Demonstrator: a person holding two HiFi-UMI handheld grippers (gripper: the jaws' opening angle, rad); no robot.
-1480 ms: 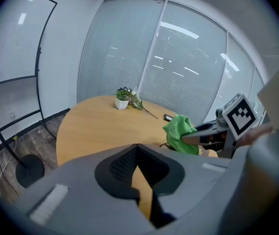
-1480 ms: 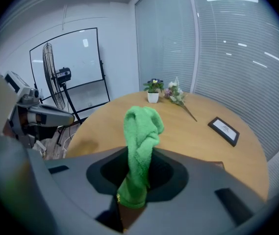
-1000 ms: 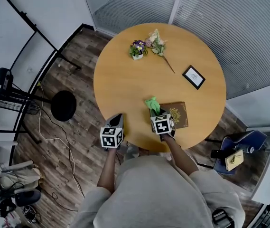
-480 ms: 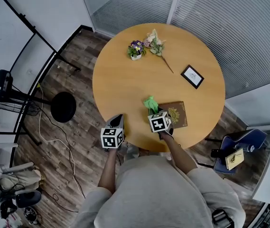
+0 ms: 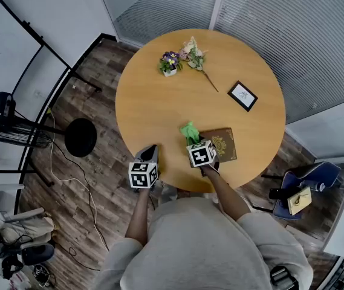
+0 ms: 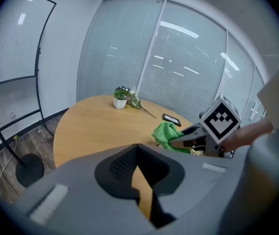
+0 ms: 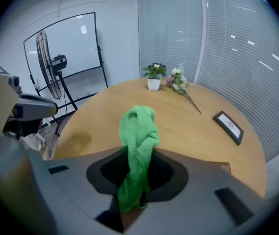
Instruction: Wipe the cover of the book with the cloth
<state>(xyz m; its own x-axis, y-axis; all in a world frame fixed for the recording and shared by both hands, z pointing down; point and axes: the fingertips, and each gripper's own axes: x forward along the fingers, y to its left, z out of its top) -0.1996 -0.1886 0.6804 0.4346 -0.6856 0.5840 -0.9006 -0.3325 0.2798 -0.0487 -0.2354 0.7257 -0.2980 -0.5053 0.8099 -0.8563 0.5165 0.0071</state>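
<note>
My right gripper (image 5: pixel 194 141) is clamped on the green cloth (image 7: pixel 138 131). The cloth is pinched between the jaws and stands up from them in a twisted bunch. From the head view it sits at the left edge of the book (image 5: pixel 223 144), but I cannot tell whether the two are touching.

The book lies flat on the round wooden table (image 5: pixel 153 107), close to the edge nearest me. It has a brown cover with a gold emblem in the middle, and any title on it is too small for me to read.

My left gripper (image 6: pixel 139 168) is squeezed closed with nothing in it, its tips meeting. It is held at the table's near edge, well to the left of the book.

Farther across the table is a small black picture frame (image 5: pixel 242 96) holding a white card. The print on the card is too fine to read. Beyond it are a little white pot of purple flowers (image 5: pixel 170 63) and a loose flower sprig (image 5: pixel 196 56) just beside it.

The only clear markings are the black-and-white squares on my grippers' cubes.
</note>
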